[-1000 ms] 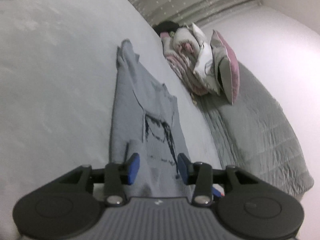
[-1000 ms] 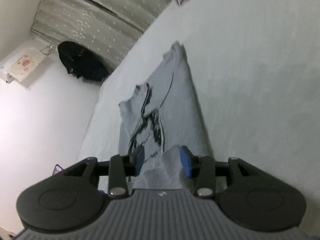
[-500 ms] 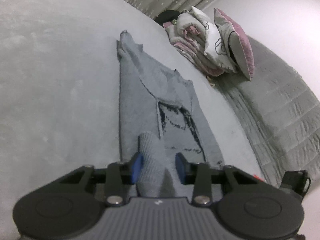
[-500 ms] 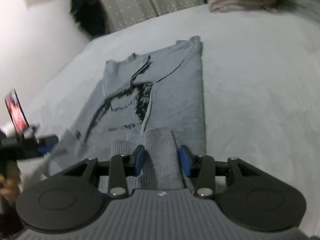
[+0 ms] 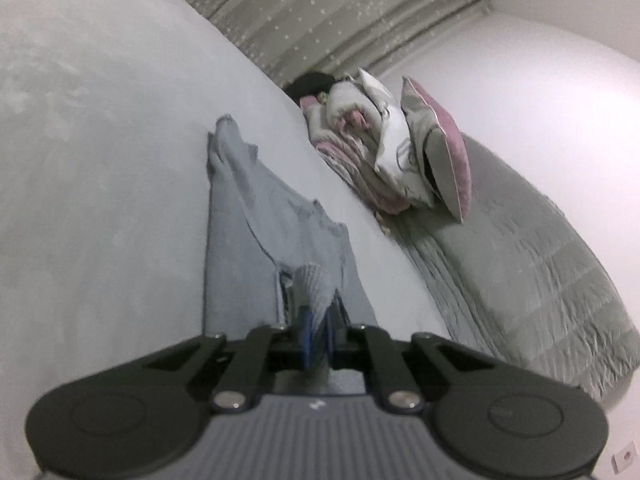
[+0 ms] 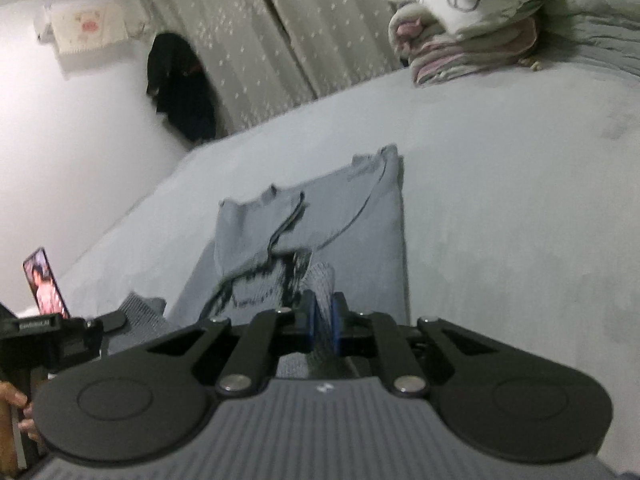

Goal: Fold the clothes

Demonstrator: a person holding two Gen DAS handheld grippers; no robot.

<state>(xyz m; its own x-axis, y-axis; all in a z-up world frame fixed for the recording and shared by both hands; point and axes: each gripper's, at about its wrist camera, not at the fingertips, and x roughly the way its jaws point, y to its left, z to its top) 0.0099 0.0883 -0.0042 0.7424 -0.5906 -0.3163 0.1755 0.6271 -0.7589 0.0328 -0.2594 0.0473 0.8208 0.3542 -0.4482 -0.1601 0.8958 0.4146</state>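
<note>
We look from two fisheye cameras, each one sitting just behind its own tool and facing forward and a little down, low and close over the bed (image 5: 100, 184). Both views share the grey sweater (image 5: 240, 256) (image 6: 360, 216), the folded bedding pile (image 5: 360, 152) (image 6: 468, 48) and the dotted curtain (image 5: 340, 20) (image 6: 288, 40). The right view also catches the left tool (image 6: 116, 320) at its left edge.
</note>
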